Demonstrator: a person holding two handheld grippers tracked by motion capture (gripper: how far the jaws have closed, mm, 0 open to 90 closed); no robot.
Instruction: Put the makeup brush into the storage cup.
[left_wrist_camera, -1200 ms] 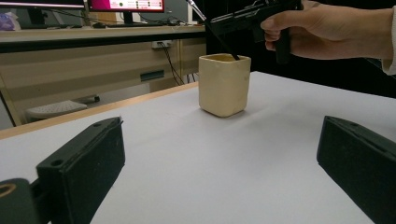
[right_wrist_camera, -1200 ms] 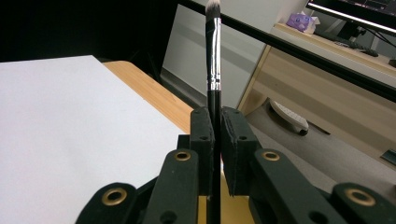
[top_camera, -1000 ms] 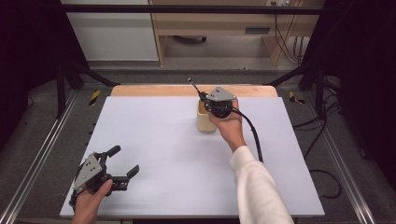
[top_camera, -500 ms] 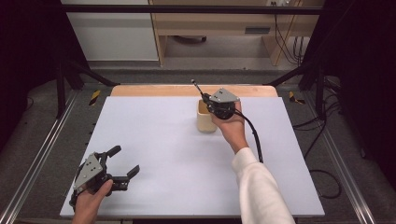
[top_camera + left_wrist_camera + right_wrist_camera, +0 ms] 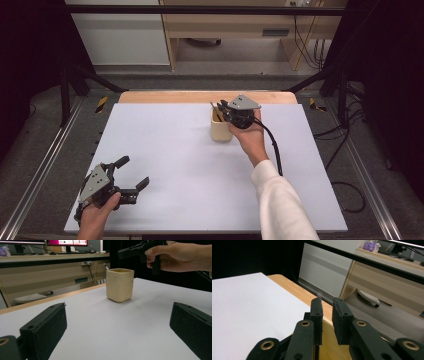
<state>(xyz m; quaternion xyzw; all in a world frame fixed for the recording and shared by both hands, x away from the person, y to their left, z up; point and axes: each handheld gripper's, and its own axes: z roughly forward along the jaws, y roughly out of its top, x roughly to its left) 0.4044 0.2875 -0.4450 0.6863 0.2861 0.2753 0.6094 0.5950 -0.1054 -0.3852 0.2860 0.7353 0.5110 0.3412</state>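
The cream cup [image 5: 220, 129] stands in the upper middle of the high view, on the far part of the white worktop [image 5: 175, 165], close to the bare wooden strip [image 5: 165, 96] at its back edge. It is a squarish, matte container with rounded corners and thick walls, ceramic-looking. A thin dark stick with a pale tip [image 5: 216, 109] leans out of its mouth toward the upper left; in the left tool's view it pokes above the cup's rim at the upper centre.

The right tool [image 5: 223, 107] hangs directly above the cup's opening, held by a hand in a white sleeve that enters from the lower right. Its jaws have just been parting and now stand a narrow gap apart; in its own view nothing lies between the rough black foam pads [image 5: 340, 315], and the pale rim of the cup shows just below them. A black cable [image 5: 274, 150] trails from it across the worktop.

The left tool [image 5: 132, 174] rests at the lower left of the high view, well apart from the cup, jaws spread wide with bare worktop between them.

Beyond the worktop lie a grey floor, metal frame rails [image 5: 40, 170] and a wooden desk [image 5: 37, 272] with monitors [image 5: 67, 242].
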